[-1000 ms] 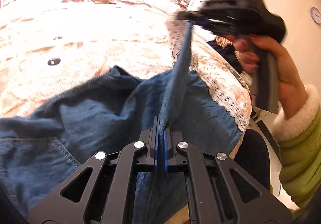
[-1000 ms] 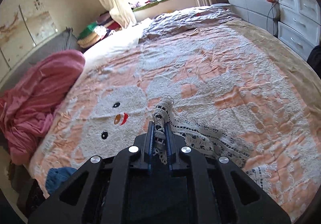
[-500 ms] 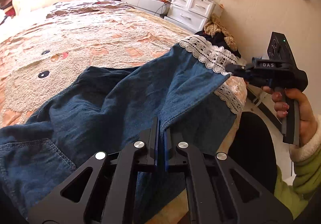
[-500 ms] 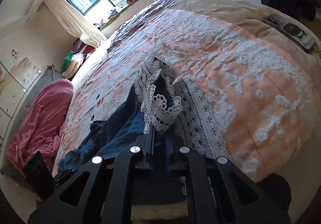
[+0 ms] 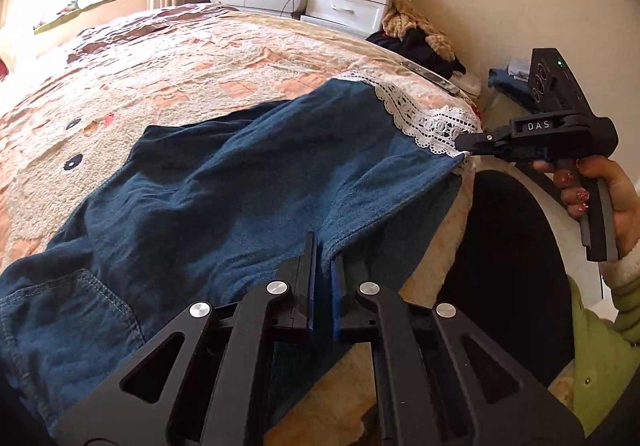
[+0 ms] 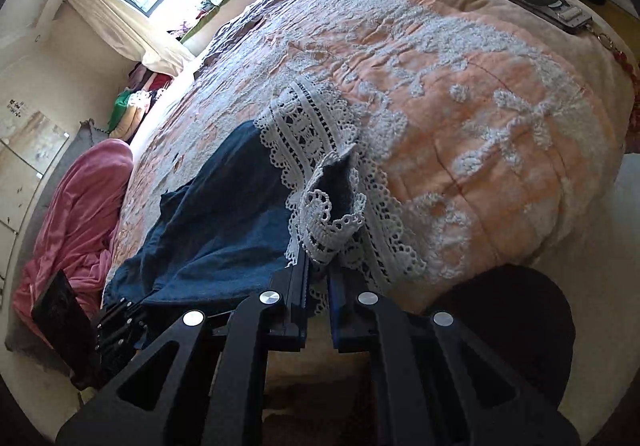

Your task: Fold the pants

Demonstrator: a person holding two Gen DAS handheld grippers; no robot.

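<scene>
Blue denim pants (image 5: 240,186) with a white lace hem (image 5: 420,122) lie spread over the peach bedspread (image 5: 200,58), one leg stretched toward the bed's right edge. My left gripper (image 5: 323,262) is shut on a fold of denim at the near edge of that leg. My right gripper (image 5: 466,144), held by a hand in a green sleeve, pinches the lace hem at the corner of the bed. In the right wrist view my right gripper (image 6: 318,270) is shut on the bunched lace hem (image 6: 316,150), with the denim (image 6: 216,214) running left.
A phone (image 6: 536,2) lies on the bed near its far corner. A pink blanket (image 6: 76,214) is heaped at the bed's far side. White drawers (image 5: 352,2) and a pile of clothes (image 5: 420,42) stand past the bed. A black round stool (image 5: 508,266) sits below the bed edge.
The right gripper has swung down and to the right with the lace hem, and the leg that hung upright between the grippers now lies flat and stretched. The left gripper shifted slightly and rolled.
</scene>
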